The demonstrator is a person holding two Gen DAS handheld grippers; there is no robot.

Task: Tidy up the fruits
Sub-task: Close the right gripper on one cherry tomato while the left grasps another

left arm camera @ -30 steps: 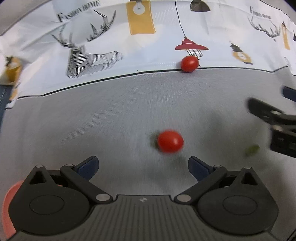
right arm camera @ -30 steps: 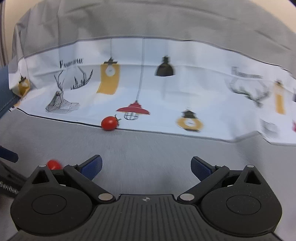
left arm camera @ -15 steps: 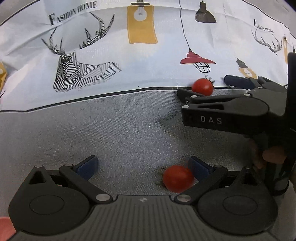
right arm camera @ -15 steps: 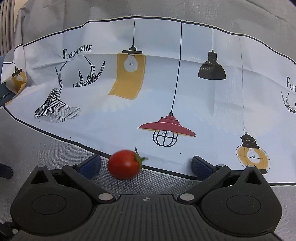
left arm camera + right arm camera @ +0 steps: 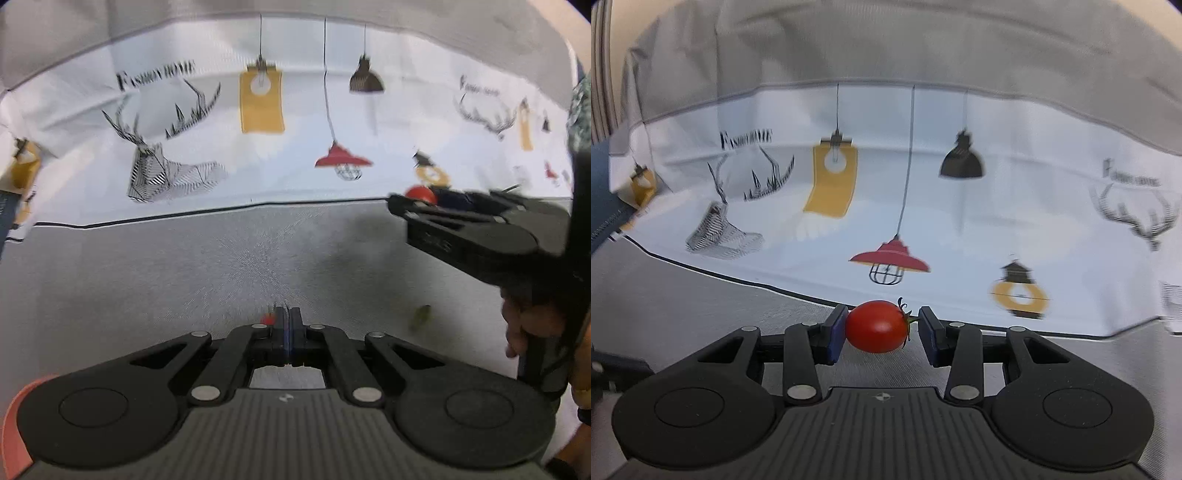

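Observation:
In the right wrist view, my right gripper (image 5: pixel 882 328) is closed on a red cherry tomato (image 5: pixel 876 326) with a green stem; the left pad touches it and the right pad sits at its stem. The same tomato (image 5: pixel 420 193) shows in the left wrist view between the right gripper's fingers at the right. My left gripper (image 5: pixel 286 325) is shut with its pads together; only a small red sliver of a second tomato (image 5: pixel 266 319) shows just left of the fingertips, and I cannot tell if it is held.
The surface is grey cloth (image 5: pixel 147 280) bordered by a white printed cloth (image 5: pixel 258 166) with deer and lamps. A small green bit (image 5: pixel 421 316) lies on the grey cloth at the right. An orange-pink rim (image 5: pixel 14 421) shows at the lower left.
Both grippers have closed. The right one closed around the far tomato. The left one shut where the near tomato lay, and that tomato is now almost fully hidden.

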